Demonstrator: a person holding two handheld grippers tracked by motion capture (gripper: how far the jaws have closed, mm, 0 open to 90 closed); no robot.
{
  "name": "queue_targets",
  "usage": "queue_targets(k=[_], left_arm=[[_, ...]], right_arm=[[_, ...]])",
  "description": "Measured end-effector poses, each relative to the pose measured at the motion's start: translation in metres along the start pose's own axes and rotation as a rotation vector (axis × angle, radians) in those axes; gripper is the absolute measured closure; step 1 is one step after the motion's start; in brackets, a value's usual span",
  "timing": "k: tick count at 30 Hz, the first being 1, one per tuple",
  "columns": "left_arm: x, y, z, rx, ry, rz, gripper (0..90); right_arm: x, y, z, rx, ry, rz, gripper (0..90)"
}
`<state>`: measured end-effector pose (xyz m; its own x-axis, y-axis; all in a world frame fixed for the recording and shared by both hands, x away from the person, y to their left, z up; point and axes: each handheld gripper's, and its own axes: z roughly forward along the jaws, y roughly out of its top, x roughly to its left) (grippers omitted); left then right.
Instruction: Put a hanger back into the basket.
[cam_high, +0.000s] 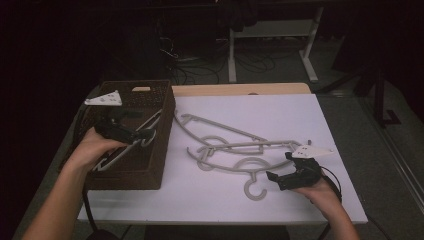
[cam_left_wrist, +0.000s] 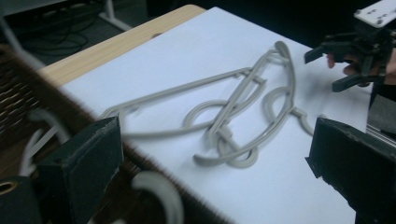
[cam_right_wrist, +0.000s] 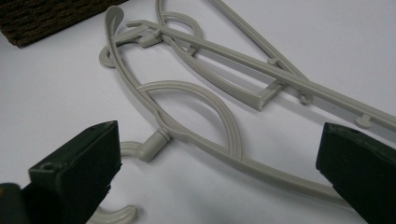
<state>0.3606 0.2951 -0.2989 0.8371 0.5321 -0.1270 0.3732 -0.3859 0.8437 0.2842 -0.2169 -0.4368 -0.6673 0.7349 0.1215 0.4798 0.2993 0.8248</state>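
A tangle of grey plastic hangers (cam_high: 225, 147) lies on the white tabletop (cam_high: 280, 112). To its left stands a brown wicker basket (cam_high: 167, 120) with white hangers (cam_high: 112, 159) inside. My left gripper (cam_high: 147, 134) hovers open over the basket's right side, and a white hanger hook (cam_left_wrist: 159, 191) lies below its jaws. My right gripper (cam_high: 278, 166) is open at the right end of the grey tangle. One grey hanger's curved bar (cam_right_wrist: 196, 116) runs between its wide-apart jaws, untouched. The hook (cam_high: 254, 190) of the nearest grey hanger points toward the front edge.
A strip of wooden table edge (cam_high: 240, 89) shows behind the white top. White desk legs (cam_high: 310, 50) and cables lie on the dark floor beyond. The white surface right of and behind the hangers is bare. The basket corner (cam_right_wrist: 42, 18) sits beyond the tangle.
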Motion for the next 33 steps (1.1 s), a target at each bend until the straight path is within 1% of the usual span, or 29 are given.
queue_targets(k=[3,5,6,7,9,10,11,12,13,15,18,20,25,27,30,33], left_arm=[[-0.01,0.005,0.015,-0.004,-0.03,0.017,0.4],[-0.015,0.008,0.023,-0.01,-0.047,0.021,0.0],[-0.021,0.01,0.033,-0.011,-0.069,0.03,0.0],[-0.021,0.01,0.033,-0.011,-0.069,0.03,0.0],[-0.027,0.013,0.044,-0.007,-0.088,0.038,0.0],[-0.033,0.015,0.052,0.002,-0.106,0.047,0.0],[-0.033,0.015,0.052,0.002,-0.106,0.047,0.0],[-0.039,0.017,0.062,0.007,-0.127,0.059,0.0],[-0.039,0.017,0.062,0.007,-0.127,0.059,0.0],[-0.045,0.02,0.072,0.011,-0.142,0.066,0.0],[-0.059,0.024,0.09,0.012,-0.169,0.082,0.0],[-0.064,0.025,0.1,0.025,-0.178,0.09,0.0],[-0.08,0.023,0.129,0.044,-0.212,0.096,0.0],[-0.086,0.02,0.143,0.062,-0.228,0.11,0.0],[-0.09,0.013,0.16,0.092,-0.244,0.124,0.0],[-0.092,0.006,0.174,0.106,-0.248,0.123,0.1]], right_arm=[[0.0,0.0,0.0,0.0,0.0,0.001,0.0],[0.0,0.0,0.0,0.001,0.001,-0.001,0.0],[0.0,0.0,0.0,0.002,0.002,-0.001,0.0],[0.0,0.0,0.0,0.002,0.002,-0.001,0.0],[0.0,0.0,0.0,0.001,0.001,0.0,0.0],[0.0,0.0,0.0,0.001,0.001,0.0,0.0],[0.0,0.0,0.0,0.001,0.001,0.0,0.0],[0.0,0.0,0.0,0.002,0.0,-0.003,0.0],[0.0,0.0,0.0,0.002,0.0,-0.003,0.0],[-0.001,0.0,0.001,0.003,0.001,-0.001,0.0],[-0.001,0.0,0.001,0.002,0.001,-0.002,0.0],[0.0,0.0,0.0,0.004,0.0,-0.003,0.0],[-0.001,-0.001,0.0,0.004,0.001,-0.003,0.0],[-0.001,-0.001,-0.001,0.003,0.002,-0.001,0.0],[-0.001,-0.001,-0.001,0.003,0.002,-0.004,0.0],[-0.001,-0.001,-0.001,0.0,0.002,-0.006,0.0]])
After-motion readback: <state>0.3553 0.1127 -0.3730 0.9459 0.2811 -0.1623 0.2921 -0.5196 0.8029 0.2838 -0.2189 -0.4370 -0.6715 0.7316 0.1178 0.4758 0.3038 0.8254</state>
